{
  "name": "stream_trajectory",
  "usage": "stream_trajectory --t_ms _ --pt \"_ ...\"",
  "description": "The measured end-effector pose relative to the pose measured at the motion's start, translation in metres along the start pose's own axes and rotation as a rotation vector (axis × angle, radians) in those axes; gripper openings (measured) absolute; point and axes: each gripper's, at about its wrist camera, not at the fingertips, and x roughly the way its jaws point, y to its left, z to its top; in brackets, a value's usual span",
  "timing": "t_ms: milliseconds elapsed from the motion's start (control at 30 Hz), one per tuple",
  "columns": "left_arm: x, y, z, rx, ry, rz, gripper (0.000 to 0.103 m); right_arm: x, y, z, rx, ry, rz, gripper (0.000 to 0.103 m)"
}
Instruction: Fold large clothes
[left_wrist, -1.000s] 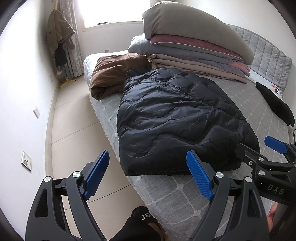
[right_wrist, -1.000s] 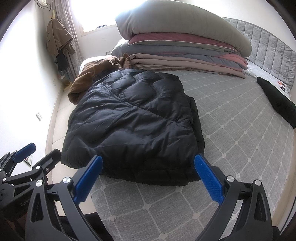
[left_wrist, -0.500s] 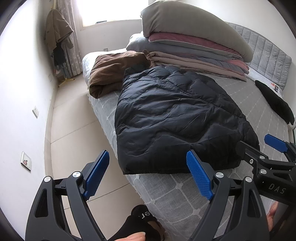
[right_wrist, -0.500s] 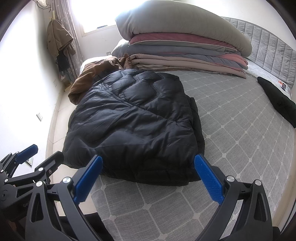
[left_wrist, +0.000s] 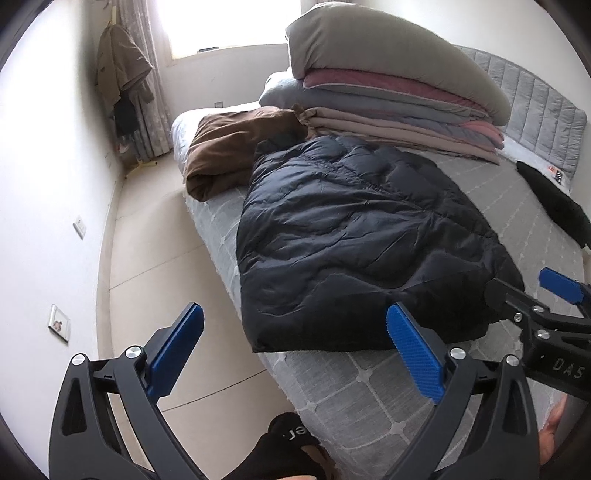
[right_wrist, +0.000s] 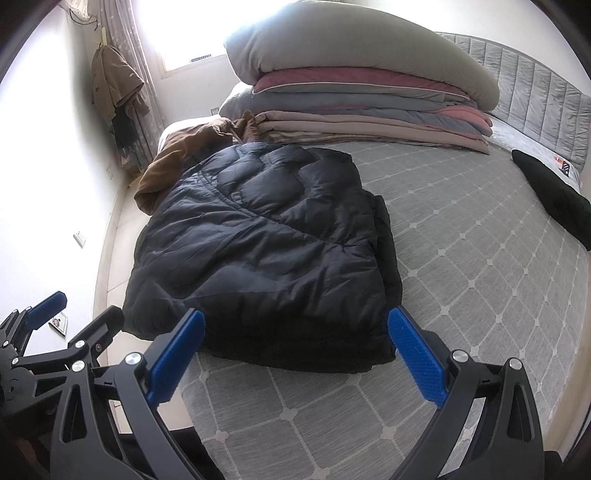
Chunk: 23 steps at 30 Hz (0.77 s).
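As our left gripper (left_wrist: 295, 354) drifted left, both jaws gape empty, the right gripper (right_wrist: 295, 354) unmoved before the folded jacket (right_wrist: 273, 254).

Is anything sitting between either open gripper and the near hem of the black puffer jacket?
Nothing visible. Only bare grey bedspread lies between the right gripper and the black puffer jacket; the left gripper hangs over the bed edge, its path equally open.
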Motion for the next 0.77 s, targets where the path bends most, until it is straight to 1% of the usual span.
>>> stream_trajectory --t_ms 67,133,233,267,300,367,433,500,533,567,633,700,767 --pt "0.002 0.001 -0.001 -0.014 0.009 -0.025 0.096 0.0 -0.002 0.001 0.002 -0.002 -0.001 0.096" --pt "-0.003 0.006 -0.003 -0.043 -0.034 -0.09 0.096 0.001 -0.001 0.001 0.005 -0.002 -0.001 0.096" --pt "-0.008 0.012 -0.003 -0.098 -0.066 -0.161 0.093 0.0 -0.004 0.0 0.017 -0.003 0.003 0.096" --pt "-0.011 0.013 -0.002 -0.107 -0.083 -0.167 0.091 0.0 -0.007 0.0 0.023 -0.004 0.007 0.096" --pt "-0.013 0.012 -0.001 -0.101 -0.097 -0.153 0.09 -0.001 -0.009 0.0 0.029 -0.005 0.01 0.096" --pt "-0.017 0.007 0.001 -0.085 -0.114 -0.149 0.09 -0.001 -0.017 0.0 0.033 -0.01 0.013 0.096" --pt "-0.021 -0.001 0.003 -0.048 -0.134 -0.118 0.09 -0.003 -0.022 0.001 0.037 -0.018 0.013 0.096" --pt "-0.022 -0.006 0.006 -0.046 -0.147 -0.128 0.092 -0.006 -0.03 0.002 0.044 -0.032 0.016 0.096" --pt "-0.022 -0.006 0.007 -0.045 -0.137 -0.138 0.093 -0.01 -0.032 0.002 0.048 -0.046 0.013 0.096" --pt "-0.018 -0.009 0.008 -0.038 -0.104 -0.155 0.093 -0.013 -0.036 0.002 0.052 -0.055 0.012 0.096" --pt "-0.016 -0.015 0.009 -0.019 -0.06 -0.16 0.093 -0.02 -0.044 0.003 0.061 -0.081 0.006 0.096" --pt "-0.016 -0.022 0.008 -0.003 -0.06 -0.145 0.093 -0.026 -0.052 0.004 0.069 -0.1 -0.002 0.096" --pt "-0.017 -0.027 0.007 0.0 -0.057 -0.147 0.093 -0.032 -0.061 0.003 0.078 -0.114 -0.014 0.096"
